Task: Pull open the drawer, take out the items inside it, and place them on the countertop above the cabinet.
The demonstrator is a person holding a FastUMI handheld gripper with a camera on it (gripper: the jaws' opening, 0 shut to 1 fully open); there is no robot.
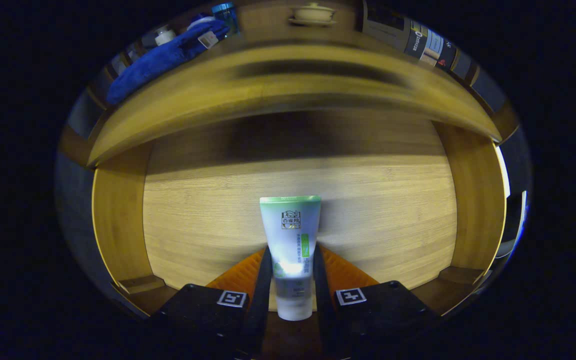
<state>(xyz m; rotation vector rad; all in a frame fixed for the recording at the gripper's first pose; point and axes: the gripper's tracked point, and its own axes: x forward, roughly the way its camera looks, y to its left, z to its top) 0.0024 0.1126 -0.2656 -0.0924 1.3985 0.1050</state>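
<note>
- Wooden drawer (118, 220) pulled open already.
- Gripper (292, 280) clamped on tube (290, 235), both fingers (263, 285) pressing its sides.
- Left, by judgement: lift out, set on countertop (288, 75).

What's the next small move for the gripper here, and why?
Probably lift straight up. The gripper looks shut on the tube, both fingers pressing its sides, and the tube is inside the open drawer, above its wooden floor. Raising it clear of the drawer walls comes before carrying it toward the countertop, where a blue cloth and a lidded bowl already sit.
</note>
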